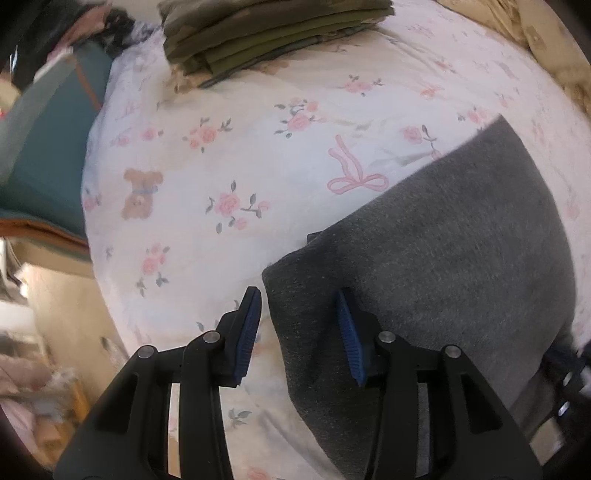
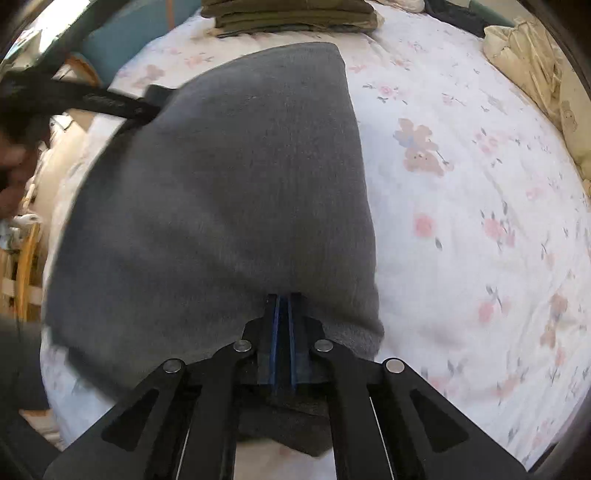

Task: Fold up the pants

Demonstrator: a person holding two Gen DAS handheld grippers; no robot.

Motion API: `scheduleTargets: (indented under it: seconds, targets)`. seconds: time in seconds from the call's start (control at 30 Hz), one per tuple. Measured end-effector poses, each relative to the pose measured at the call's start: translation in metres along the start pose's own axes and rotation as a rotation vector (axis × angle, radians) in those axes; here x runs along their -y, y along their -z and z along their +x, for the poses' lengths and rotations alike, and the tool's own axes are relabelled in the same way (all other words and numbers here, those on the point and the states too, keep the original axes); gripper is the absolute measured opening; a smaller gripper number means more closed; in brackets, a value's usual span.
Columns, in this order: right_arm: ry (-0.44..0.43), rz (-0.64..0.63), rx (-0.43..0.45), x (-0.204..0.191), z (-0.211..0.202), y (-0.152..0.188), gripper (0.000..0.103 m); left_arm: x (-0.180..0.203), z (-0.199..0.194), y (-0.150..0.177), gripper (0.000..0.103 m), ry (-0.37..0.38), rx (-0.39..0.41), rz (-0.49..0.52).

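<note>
Pants: grey, folded to a thick pad, lying on the bed toward its near edge; far end pointing at the stack of green clothes.
Right gripper: pressed together, pinching the near hem of the pants; cloth bunched between the blue pads.
Left gripper: spread wide, straddling the left corner of the pants; one pad over bedsheet, the other over grey cloth; nothing clamped.
Step in hand (judged): one end held, the other corner about to be taken, before a further fold.
Risk 1: only top layers caught at the left corner, so the fold would open on lifting; cause, thick layered edge and a shallow bite.
Risk 2: bedsheet pinched along with the cloth; cause, the outer pad sitting low on the soft sheet.
Risk 3: uneven fold; cause, one-sided pull from the right grip alone.
Edges: left edge of the bed close to the left gripper, floor clutter below; pale bedding at the far right corner.
Open room: bare sheet right of the pants and between the pants and the green stack.
</note>
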State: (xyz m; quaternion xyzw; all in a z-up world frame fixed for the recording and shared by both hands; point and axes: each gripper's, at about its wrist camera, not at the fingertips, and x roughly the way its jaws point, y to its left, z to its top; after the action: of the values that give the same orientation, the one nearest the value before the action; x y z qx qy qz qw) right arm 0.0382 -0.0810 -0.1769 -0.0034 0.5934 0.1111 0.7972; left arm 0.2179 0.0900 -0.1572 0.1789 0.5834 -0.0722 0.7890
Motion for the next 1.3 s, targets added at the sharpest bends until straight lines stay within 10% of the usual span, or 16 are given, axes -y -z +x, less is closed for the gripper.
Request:
scheduleTargets:
  seconds: [0.2, 0.27, 0.33, 0.7, 0.77, 0.87, 1.3]
  targets:
    - [-0.233, 0.163, -0.018, 0.033, -0.035, 0.000, 0.019, 0.003, -0.005, 0.004, 0.040, -0.038, 0.014, 0.042]
    - [-0.340, 0.212, 0.084, 0.049, -0.065, 0.021, 0.080, 0.001, -0.005, 0.004, 0.041, -0.033, 0.016, 0.047]
    - [-0.370, 0.301, 0.147, 0.067, -0.079, 0.029, 0.099, -0.002, -0.005, 0.005, 0.042, -0.021, 0.015, 0.039]
    - [-0.679, 0.642, -0.045, 0.090, 0.026, 0.059, 0.087, -0.014, -0.006, 0.013, 0.056, -0.007, 0.020, 0.008]
    - [-0.653, 0.599, 0.018, 0.076, 0.018, 0.058, 0.082, -0.012, -0.006, 0.015, 0.056, -0.019, 0.029, 0.029]
    - [-0.552, 0.527, 0.077, 0.067, 0.002, 0.046, 0.046, -0.015, -0.009, 0.017, 0.056, -0.014, 0.030, 0.020]
    - [-0.424, 0.250, 0.248, 0.179, -0.076, -0.079, 0.038, -0.056, -0.052, 0.019, 0.065, 0.071, 0.251, -0.144]
